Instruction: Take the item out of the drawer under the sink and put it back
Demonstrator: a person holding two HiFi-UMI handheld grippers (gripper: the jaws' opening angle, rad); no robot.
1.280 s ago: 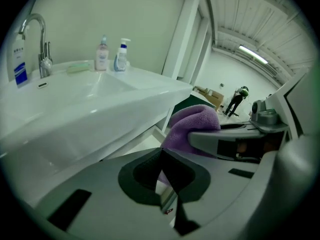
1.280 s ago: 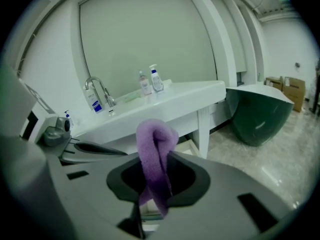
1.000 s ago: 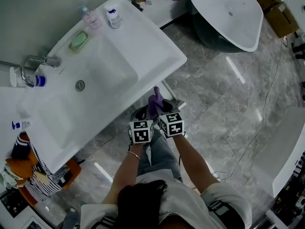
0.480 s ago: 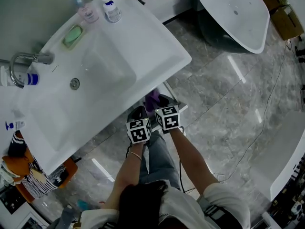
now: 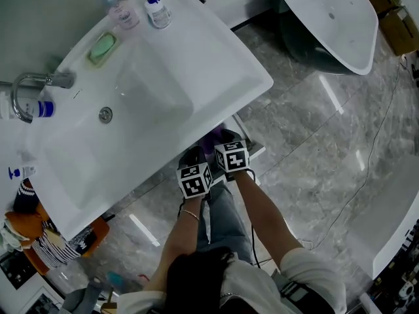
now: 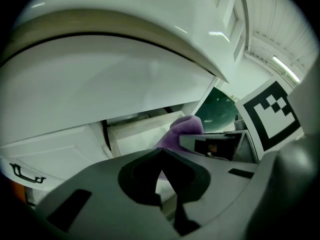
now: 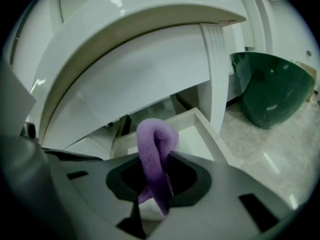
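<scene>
A purple cloth [image 7: 156, 149] stands folded between the jaws of my right gripper [image 7: 157, 184], which is shut on it. It hangs just above the open white drawer [image 7: 200, 126] under the sink. From the head view only a bit of the cloth [image 5: 213, 138] shows past the counter edge, ahead of the right gripper [image 5: 222, 139]. Beside it my left gripper [image 5: 193, 157] is shut and holds nothing; its tips [image 6: 161, 151] meet in front of the drawer [image 6: 135, 134] and the cloth [image 6: 185, 129].
The white sink counter [image 5: 216, 64] overhangs the drawer, carrying a faucet [image 5: 29, 87], a soap dish [image 5: 103, 48] and bottles [image 5: 157, 12]. A dark tub [image 5: 327, 25] stands on the marble floor to the right. An orange stool [image 5: 39, 241] with striped cloth sits at the left.
Both grippers have moved forward, closer under the counter edge. The purple cloth has gone lower and is now mostly hidden by the counter in the head view.
</scene>
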